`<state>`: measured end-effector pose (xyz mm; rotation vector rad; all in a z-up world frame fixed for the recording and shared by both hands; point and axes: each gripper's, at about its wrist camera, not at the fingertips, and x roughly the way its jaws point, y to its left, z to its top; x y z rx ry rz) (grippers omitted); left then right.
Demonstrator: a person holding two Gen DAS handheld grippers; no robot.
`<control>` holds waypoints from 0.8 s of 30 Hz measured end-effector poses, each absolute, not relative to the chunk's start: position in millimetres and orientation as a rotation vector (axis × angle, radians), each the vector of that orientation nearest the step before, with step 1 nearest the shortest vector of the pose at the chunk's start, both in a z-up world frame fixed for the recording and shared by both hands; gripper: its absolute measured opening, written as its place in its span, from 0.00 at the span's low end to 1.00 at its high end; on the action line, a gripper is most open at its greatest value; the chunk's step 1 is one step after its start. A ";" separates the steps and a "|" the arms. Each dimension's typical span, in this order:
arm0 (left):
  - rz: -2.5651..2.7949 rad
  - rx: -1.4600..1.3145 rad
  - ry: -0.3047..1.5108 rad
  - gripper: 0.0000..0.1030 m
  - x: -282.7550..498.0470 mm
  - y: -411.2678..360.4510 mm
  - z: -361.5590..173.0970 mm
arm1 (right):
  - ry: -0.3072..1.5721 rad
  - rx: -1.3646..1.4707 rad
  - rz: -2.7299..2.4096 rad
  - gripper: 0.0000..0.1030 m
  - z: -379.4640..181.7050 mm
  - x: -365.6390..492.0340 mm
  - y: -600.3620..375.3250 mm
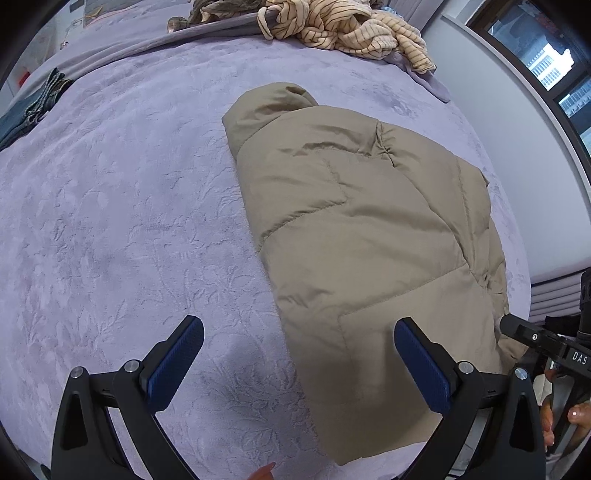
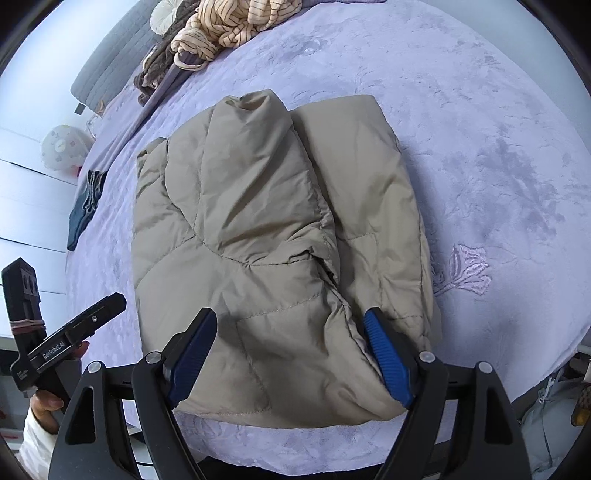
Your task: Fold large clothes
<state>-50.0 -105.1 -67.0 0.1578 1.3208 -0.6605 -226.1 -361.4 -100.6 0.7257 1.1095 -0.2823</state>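
Lavender bedspread (image 1: 110, 221), folded tan jacket (image 2: 258, 240) – both tongs (image 1: 299, 354) (image 2: 291, 347) agape, empty, embroidered flower (image 2: 465, 269) right view only.

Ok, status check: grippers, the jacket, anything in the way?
Left gripper open, holding nothing, over the bedspread. Right gripper open, jaws straddling the near edge of the tan puffer jacket, partly folded. Striped garment heaped at far edge, clear of work.
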 end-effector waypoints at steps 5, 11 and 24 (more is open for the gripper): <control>-0.664 0.103 1.330 1.00 -38.7 -97.5 -71.0 | 1.088 0.725 -0.311 0.82 -90.5 -224.0 -384.0; -0.746 -0.035 1.414 1.00 -21.0 -104.9 -88.6 | 1.089 0.783 -0.236 1.00 -107.2 -210.6 -438.1; -0.923 -0.467 1.627 1.00 9.6 -113.7 -172.6 | 0.959 1.362 0.189 1.00 -219.6 -170.9 -507.2</control>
